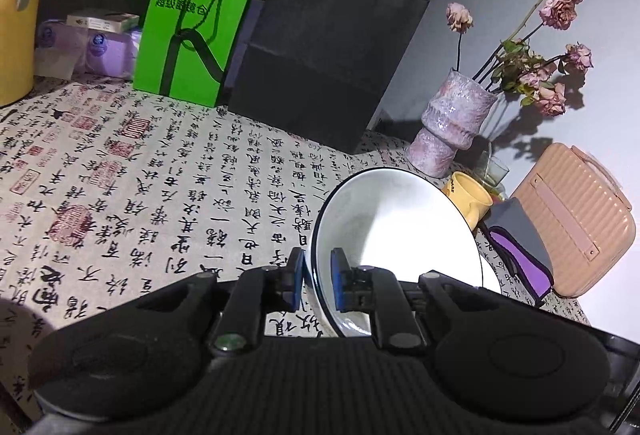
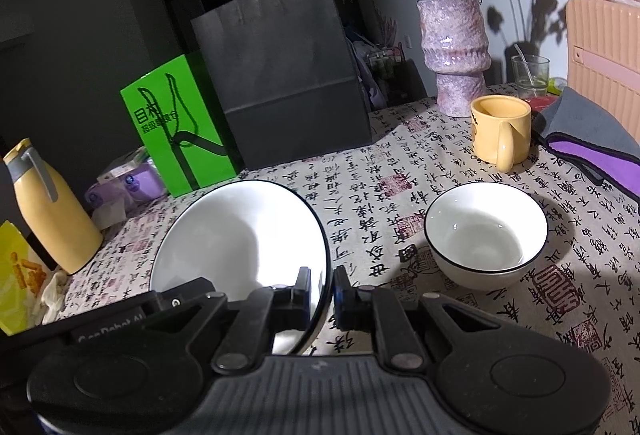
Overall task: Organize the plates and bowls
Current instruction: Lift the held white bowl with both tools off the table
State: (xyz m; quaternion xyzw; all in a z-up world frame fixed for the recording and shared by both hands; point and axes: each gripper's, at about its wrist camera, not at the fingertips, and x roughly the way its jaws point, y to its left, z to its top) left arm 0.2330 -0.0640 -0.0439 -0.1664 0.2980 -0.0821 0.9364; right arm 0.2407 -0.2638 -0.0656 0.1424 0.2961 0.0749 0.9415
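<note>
A large white bowl (image 1: 400, 231) with a thin black rim hangs tilted above the patterned tablecloth. My left gripper (image 1: 318, 267) is shut on its left rim, one blue pad inside and one outside. In the right wrist view the same large bowl (image 2: 240, 235) has its right rim clamped in my right gripper (image 2: 322, 283), which is shut on it. A smaller white bowl (image 2: 486, 235) with a black rim stands upright on the cloth to the right, apart from both grippers. Part of the left gripper's body (image 2: 120, 323) shows at the lower left.
A yellow mug (image 2: 500, 127), a purple vase (image 2: 456, 51) of dried roses, a glass (image 2: 530, 75), a pink case (image 2: 604, 47) and a grey-purple pouch (image 2: 592, 143) crowd the back right. A black paper bag (image 2: 288, 75), a green bag (image 2: 176, 127) and a yellow bottle (image 2: 52, 207) stand at the back left.
</note>
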